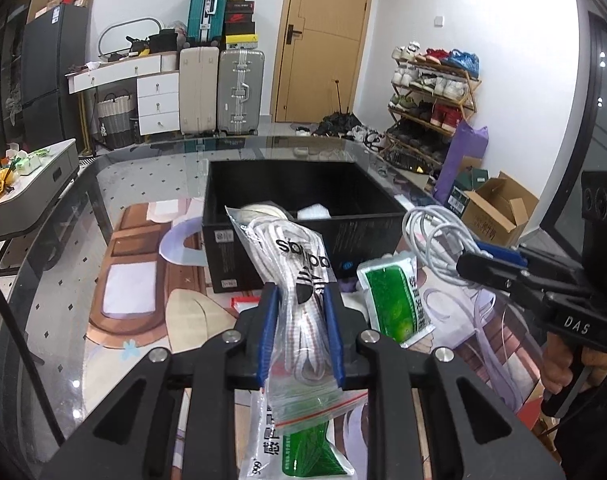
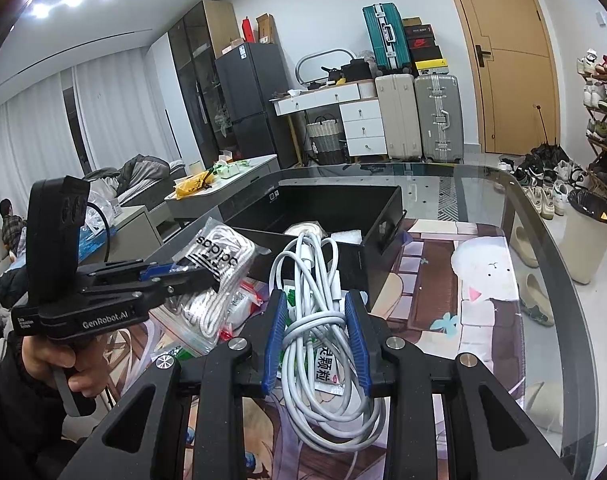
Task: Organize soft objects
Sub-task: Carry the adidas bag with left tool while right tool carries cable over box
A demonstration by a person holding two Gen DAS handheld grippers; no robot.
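- Left wrist view: the left gripper [image 1: 301, 320] has its blue pads clamped on a clear zip bag of white laces [image 1: 299, 280], held up in front of the black box [image 1: 303, 216] on the glass table [image 1: 63, 280]. A green sachet [image 1: 395, 300] lies just right of the bag.
- Right wrist view: the right gripper [image 2: 317, 336] is closed around a coiled white cable [image 2: 323, 304], raised near the black box's [image 2: 343, 216] front wall, with the left gripper [image 2: 191, 276] and bag of laces [image 2: 219, 276] to its left.
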